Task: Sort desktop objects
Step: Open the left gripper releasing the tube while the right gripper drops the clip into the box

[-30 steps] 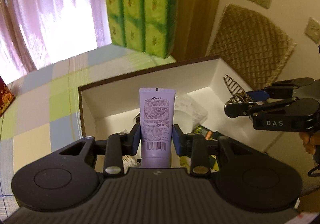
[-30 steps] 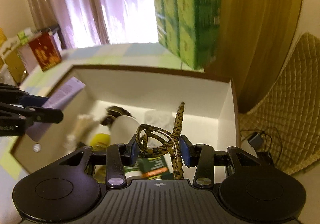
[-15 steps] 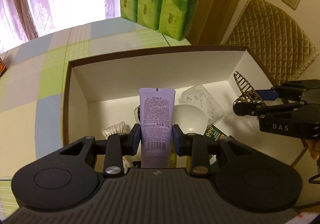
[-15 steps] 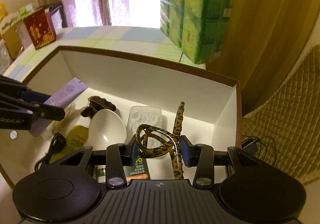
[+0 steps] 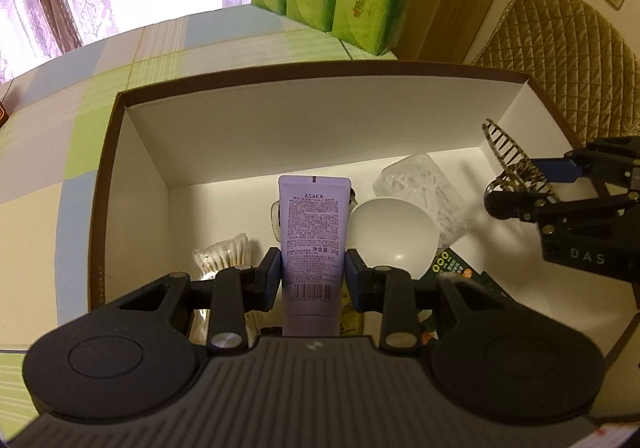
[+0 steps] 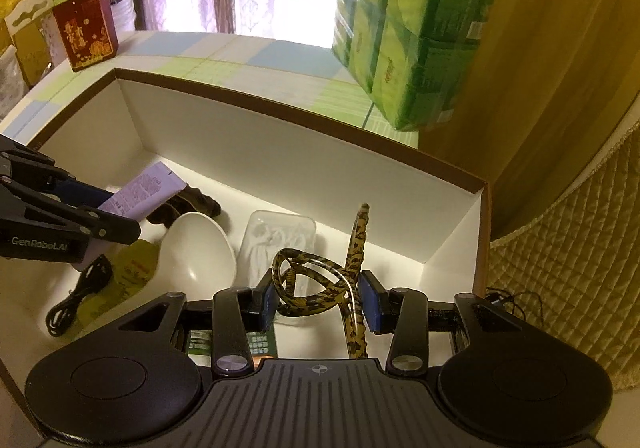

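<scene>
My left gripper (image 5: 312,278) is shut on a purple ASAKA tube (image 5: 313,232), held upright over the left half of an open white box (image 5: 320,120); it also shows in the right wrist view (image 6: 140,194). My right gripper (image 6: 320,298) is shut on a leopard-print hair clip (image 6: 320,284), over the box's right half; the clip also shows in the left wrist view (image 5: 516,164). Inside the box lie a white bowl (image 6: 198,252), a clear plastic case (image 6: 280,240), cotton swabs (image 5: 224,252), a yellow sachet (image 6: 132,272) and a black cable (image 6: 80,296).
A green tissue pack (image 6: 412,28) stands behind the box on the checked tablecloth (image 5: 80,120). A red gift box (image 6: 86,28) sits at the far left. A quilted chair back (image 5: 568,52) is to the right of the box.
Both grippers have moved forward and down over the box, still holding the tube and the clip. More of the box's inside shows now.
</scene>
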A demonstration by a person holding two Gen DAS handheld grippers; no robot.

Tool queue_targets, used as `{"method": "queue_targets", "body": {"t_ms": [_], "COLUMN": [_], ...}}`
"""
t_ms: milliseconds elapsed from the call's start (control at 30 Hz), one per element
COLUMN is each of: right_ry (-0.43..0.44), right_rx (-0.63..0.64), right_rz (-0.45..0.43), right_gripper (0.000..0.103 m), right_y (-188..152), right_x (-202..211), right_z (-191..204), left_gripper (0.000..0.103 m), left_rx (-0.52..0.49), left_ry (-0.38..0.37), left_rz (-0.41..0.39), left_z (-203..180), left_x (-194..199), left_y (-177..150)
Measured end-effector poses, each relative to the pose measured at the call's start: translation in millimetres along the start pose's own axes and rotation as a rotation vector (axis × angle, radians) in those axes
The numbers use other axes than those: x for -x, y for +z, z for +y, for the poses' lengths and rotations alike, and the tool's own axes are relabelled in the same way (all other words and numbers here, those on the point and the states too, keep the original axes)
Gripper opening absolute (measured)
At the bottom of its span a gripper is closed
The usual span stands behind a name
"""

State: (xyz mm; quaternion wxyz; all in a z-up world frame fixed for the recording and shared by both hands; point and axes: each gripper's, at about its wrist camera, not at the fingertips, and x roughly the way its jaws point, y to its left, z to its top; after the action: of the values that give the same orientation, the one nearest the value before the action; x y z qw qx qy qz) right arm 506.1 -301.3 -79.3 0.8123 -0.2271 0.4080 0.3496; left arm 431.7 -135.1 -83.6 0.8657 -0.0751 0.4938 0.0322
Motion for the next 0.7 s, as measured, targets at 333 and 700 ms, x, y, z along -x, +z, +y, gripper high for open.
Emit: {"method": "queue_targets", "body": {"t_ms": [333,700], "right_ry": [0.001,0.014], "right_rx": [0.014,0.049], "right_rz": [0.025,0.055], "right_gripper": [0.039,0.039], "right_y": [2.7,-2.5], "right_x": [-7.6,-6.9], "right_z": [-4.1,-0.5], "left_gripper": [0.029,0.061], "left_rx": [0.028,-0.032], "left_ry": [-0.003,0.023], "left_rz": [0.055,-0.006], "left_z": [4.5,2.2], "left_x": [-18.9,-1.3], "left_y": [4.2,10.6]}}
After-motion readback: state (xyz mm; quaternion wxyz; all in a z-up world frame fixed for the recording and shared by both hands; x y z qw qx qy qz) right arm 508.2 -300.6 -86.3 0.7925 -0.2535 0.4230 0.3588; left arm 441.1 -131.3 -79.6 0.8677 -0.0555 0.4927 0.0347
